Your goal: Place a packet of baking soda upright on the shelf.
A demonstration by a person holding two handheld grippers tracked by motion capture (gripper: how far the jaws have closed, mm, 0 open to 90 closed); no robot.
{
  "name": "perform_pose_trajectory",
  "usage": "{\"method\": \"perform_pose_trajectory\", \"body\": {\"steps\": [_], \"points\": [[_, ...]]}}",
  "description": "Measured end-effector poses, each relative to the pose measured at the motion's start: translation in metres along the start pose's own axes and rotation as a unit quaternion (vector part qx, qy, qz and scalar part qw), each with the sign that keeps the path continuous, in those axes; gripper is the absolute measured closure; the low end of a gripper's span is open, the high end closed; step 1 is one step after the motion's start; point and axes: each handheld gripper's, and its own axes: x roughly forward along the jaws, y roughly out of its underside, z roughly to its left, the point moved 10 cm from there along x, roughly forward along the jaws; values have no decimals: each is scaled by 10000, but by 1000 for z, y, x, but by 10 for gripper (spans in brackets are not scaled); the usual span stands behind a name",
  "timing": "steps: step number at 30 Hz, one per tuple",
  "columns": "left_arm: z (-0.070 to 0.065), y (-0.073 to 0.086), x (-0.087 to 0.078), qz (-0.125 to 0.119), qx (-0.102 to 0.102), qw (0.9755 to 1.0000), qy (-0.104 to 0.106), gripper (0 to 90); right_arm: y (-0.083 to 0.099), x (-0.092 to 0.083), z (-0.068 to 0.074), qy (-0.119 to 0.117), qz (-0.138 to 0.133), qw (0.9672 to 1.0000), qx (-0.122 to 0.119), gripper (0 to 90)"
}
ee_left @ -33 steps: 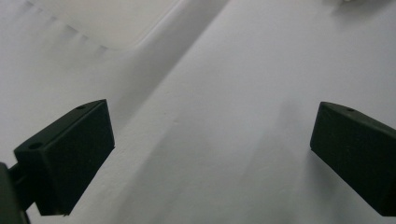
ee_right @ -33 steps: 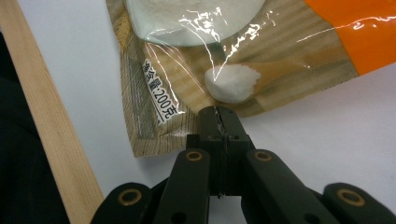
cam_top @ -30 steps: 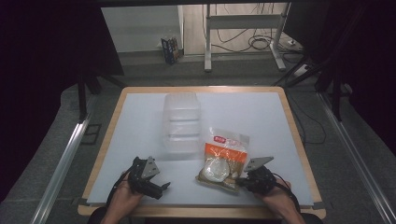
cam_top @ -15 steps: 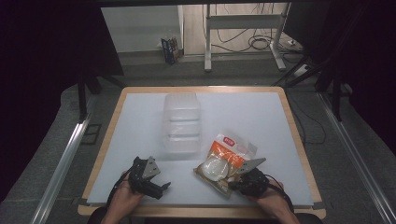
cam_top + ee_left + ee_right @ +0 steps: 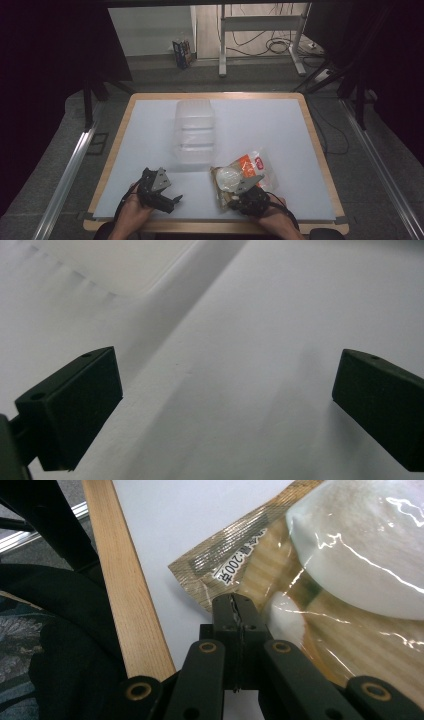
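The high view looks forward and down from above the near edge of the surface (image 5: 280, 125), taking in its whole top and the floor beyond. The left gripper view sits very close to the white top, looking along it toward a clear container (image 5: 100, 265). The right gripper view hangs close over the food packet (image 5: 320, 580) by the near wooden edge, which the high view shares.
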Motion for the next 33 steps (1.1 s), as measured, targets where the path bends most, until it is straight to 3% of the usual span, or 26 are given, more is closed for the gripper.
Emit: {"method": "perform_pose_trajectory", "body": {"steps": [10, 20, 25, 33], "points": [[0, 0, 0, -13, -16, 10000, -4, 0, -1, -12, -4, 81, -132, 9998, 89, 850], [0, 1, 0, 5, -8, 10000, -12, 0, -3, -33, -16, 376, -360, 9985, 184, 771], [1, 2, 0, 29, 8, 10000, -11, 0, -4, -47, -29, 765, -443, 9959, 176, 711], [1, 2, 0, 42, -1, 10000, -8, 0, 2, -78, -62, 1547, -551, 9857, 372, 550]]}}
